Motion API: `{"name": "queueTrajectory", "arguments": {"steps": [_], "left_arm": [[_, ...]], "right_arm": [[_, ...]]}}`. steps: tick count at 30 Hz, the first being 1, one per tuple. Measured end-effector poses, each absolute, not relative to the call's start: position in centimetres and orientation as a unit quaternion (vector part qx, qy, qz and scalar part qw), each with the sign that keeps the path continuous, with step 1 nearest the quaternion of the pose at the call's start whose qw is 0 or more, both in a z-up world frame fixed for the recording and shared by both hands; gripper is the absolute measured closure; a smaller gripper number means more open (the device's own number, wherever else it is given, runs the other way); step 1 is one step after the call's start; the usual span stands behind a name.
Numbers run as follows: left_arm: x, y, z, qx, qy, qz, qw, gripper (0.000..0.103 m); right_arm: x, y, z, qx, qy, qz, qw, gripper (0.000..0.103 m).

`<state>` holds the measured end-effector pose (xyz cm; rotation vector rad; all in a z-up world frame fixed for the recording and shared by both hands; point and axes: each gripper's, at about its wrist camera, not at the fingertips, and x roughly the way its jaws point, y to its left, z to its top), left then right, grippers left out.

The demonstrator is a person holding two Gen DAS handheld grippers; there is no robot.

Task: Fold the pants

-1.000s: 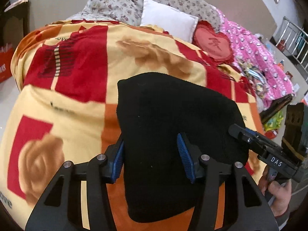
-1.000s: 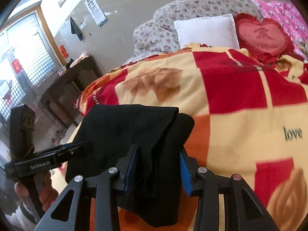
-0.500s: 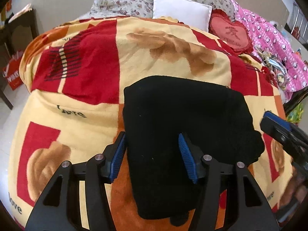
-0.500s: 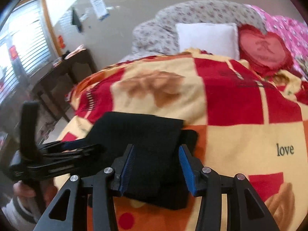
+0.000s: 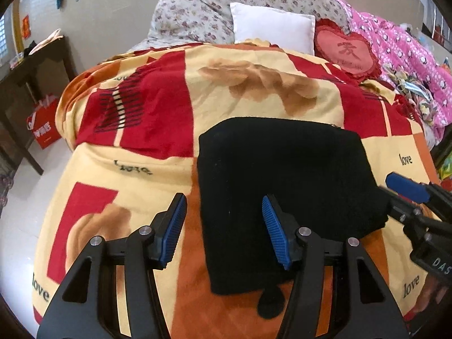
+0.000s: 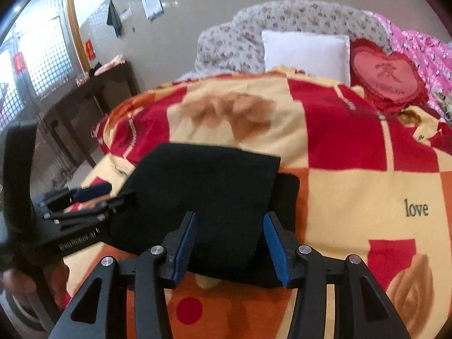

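Observation:
The black pants (image 5: 285,180) lie folded in a compact rectangle on the red and yellow blanket (image 5: 158,118). My left gripper (image 5: 223,233) is open and empty, held above the fold's near left edge. My right gripper (image 6: 230,250) is open and empty above the near edge of the pants (image 6: 203,197). The right gripper also shows at the right edge of the left wrist view (image 5: 409,197), beside the fold. The left gripper shows at the left of the right wrist view (image 6: 84,200).
A white pillow (image 5: 272,26), a red heart cushion (image 5: 346,49) and a pink quilt (image 5: 401,56) lie at the bed's head and right side. A dark wooden table (image 5: 25,84) and a red bag (image 5: 43,128) stand off the bed's left edge.
Both grippers have opened wider and drawn back and up from the pants. The folded pants now lie free on the blanket.

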<state>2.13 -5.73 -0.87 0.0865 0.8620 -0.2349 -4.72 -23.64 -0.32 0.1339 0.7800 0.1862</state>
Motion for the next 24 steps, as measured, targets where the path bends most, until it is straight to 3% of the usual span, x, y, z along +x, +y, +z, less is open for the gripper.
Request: {"name": "queueTrajectory", "arguments": {"steps": [24], "left_arm": [[-4.2, -5.2, 1.7, 0.056, 0.370, -0.079, 0.924, 0.047]], "right_arm": [[-7.4, -22.4, 1.3, 0.075, 0.367, 0.078, 0.924, 0.053]]}}
